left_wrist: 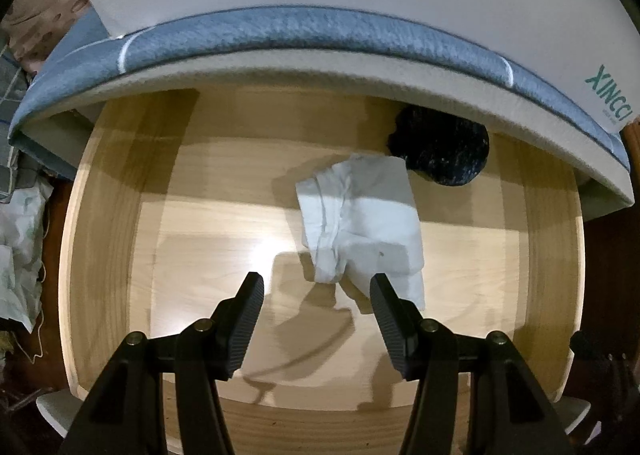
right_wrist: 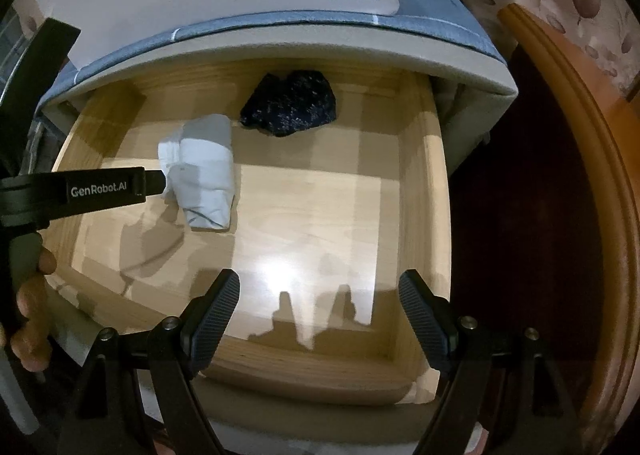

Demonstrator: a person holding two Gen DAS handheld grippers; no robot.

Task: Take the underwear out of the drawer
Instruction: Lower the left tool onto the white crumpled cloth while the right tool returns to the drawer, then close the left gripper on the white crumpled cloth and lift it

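Approach step. Left gripper (left_wrist: 316, 283) hung jaws apart over the pulled-out wooden drawer (left_wrist: 100, 215), nothing clamped, its right finger just at the near edge of the folded white underwear (left_wrist: 360, 211). A dark bundle (right_wrist: 290, 103) sat behind it at the back wall. Right gripper (right_wrist: 319, 281) was spread and empty near the front. Next, probably: drop left onto the white fold and pinch.

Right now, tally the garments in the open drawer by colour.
White: 1, folded white garment, beside the left gripper
Dark speckled: 1, dark bundle at the back of the wooden drawer
Total: 2
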